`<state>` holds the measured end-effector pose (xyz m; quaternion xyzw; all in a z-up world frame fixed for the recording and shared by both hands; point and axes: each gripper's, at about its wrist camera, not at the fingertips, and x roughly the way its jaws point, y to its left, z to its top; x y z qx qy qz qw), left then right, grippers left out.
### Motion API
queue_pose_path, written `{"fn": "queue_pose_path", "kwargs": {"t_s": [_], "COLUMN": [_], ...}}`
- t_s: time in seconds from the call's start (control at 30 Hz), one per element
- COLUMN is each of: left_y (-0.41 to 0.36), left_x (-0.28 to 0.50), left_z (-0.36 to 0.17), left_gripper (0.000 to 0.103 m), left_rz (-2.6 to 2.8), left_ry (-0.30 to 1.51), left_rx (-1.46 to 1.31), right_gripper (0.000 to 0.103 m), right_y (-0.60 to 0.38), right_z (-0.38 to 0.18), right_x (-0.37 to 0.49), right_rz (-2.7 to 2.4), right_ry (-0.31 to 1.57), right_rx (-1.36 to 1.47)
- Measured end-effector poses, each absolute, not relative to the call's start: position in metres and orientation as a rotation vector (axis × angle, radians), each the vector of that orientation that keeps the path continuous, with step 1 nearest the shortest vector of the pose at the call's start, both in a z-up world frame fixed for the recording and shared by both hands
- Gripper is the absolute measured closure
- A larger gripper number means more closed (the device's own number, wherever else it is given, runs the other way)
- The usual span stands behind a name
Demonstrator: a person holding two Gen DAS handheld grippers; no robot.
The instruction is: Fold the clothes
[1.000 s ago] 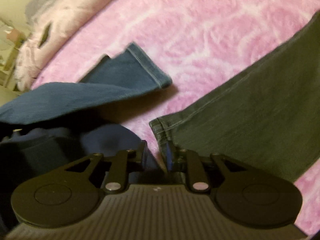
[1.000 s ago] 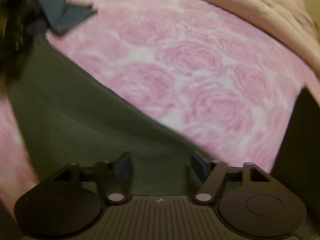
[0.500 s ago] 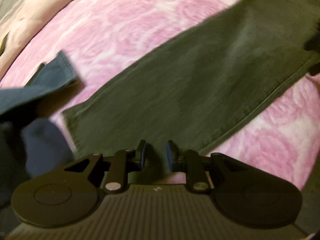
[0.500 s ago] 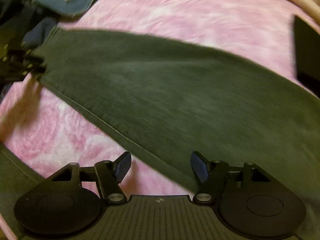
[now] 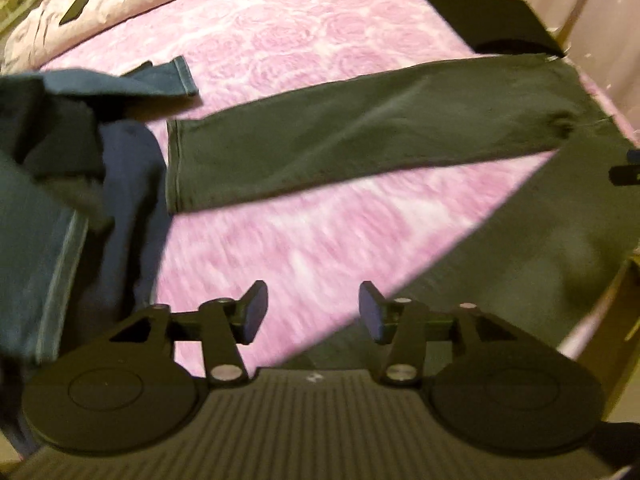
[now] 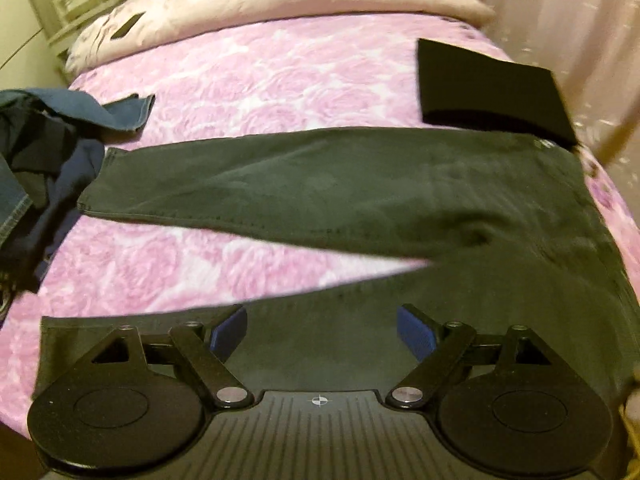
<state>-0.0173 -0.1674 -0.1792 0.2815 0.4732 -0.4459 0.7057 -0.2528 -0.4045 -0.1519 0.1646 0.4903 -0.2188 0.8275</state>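
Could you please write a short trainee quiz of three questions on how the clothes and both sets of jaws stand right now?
1. True or false: the left gripper is shut on the dark green trousers.
2. Multiple choice: the folded black garment lies A) on the pale quilt, B) on the pink bedspread at the trousers' waist end, C) on the blue jeans.
3. Fill in: the right gripper hovers open above the nearer trouser ____.

Key: 1 false, its jaws stand open and empty; 2 B; 3 leg.
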Motion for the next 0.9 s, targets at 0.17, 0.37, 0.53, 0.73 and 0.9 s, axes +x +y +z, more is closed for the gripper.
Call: {"fn": "queue_pose_path", "kwargs": {"t_s": [0.17, 0.37, 0.53, 0.73, 0.9], "left_y": [-0.129, -0.094, -0.077, -0.070, -0.078], "left_x": [-0.045, -0.071, -0.089, -0.108, -0.125], "left_z": [-0.154, -0.132, -0.132, -0.141, -0.139], "left_gripper": [0.016, 0.006, 0.006, 0.006, 0.006], "left_rz": [-1.003, -0.994, -0.964, -0.905, -0.840], "left_ry": [1.052, 1.032, 1.020, 1.048, 1.073], "left_rx": [0.596, 0.628, 0.664, 0.666, 0.642], "right_gripper": [0.018, 0.018, 0.018, 0.018, 0.018], "right_y": [-0.368, -0.341, -0.339, -0.349, -0.371], "right_z": [-0.121, -0.112, -0.104, -0.103, -0.102], "right_x": [-0.296, -0.319, -0.328, -0.334, -0.347], "right_rz": [-0.529, -0.539, -0.561, -0.524, -0.508], "right_ry": [1.014, 1.094, 1.118, 1.153, 1.173], "right_rx": [0.367, 0.382, 0.373, 0.292, 0.268]}}
